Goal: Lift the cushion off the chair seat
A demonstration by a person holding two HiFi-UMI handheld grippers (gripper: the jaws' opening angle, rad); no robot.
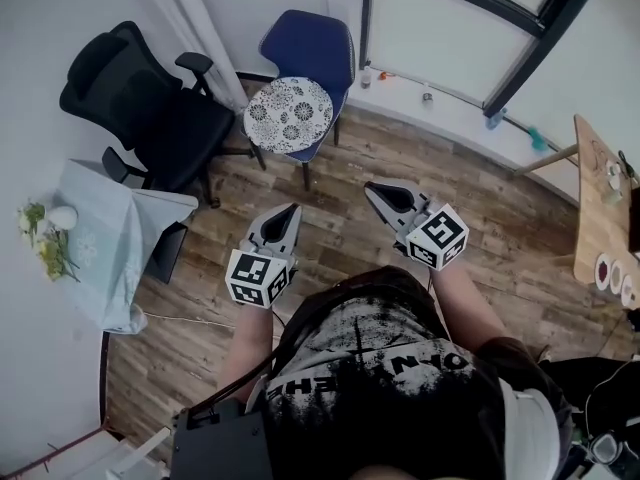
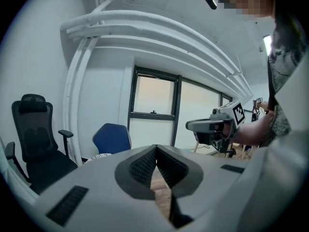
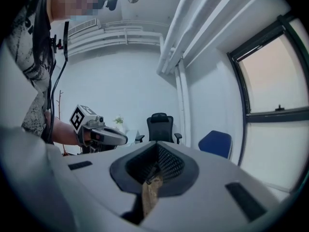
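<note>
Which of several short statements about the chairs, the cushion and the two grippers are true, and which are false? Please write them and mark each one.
1. The patterned cushion lies on the seat of the blue chair. True.
2. The left gripper holds the cushion. False: its jaws are together on nothing, and it is well short of the chair.
3. A black office chair stands beside the blue chair. True.
4. The right gripper has its jaws wide open. False: they are shut and empty.
5. The floor is covered with carpet. False: it is made of wooden boards.
</note>
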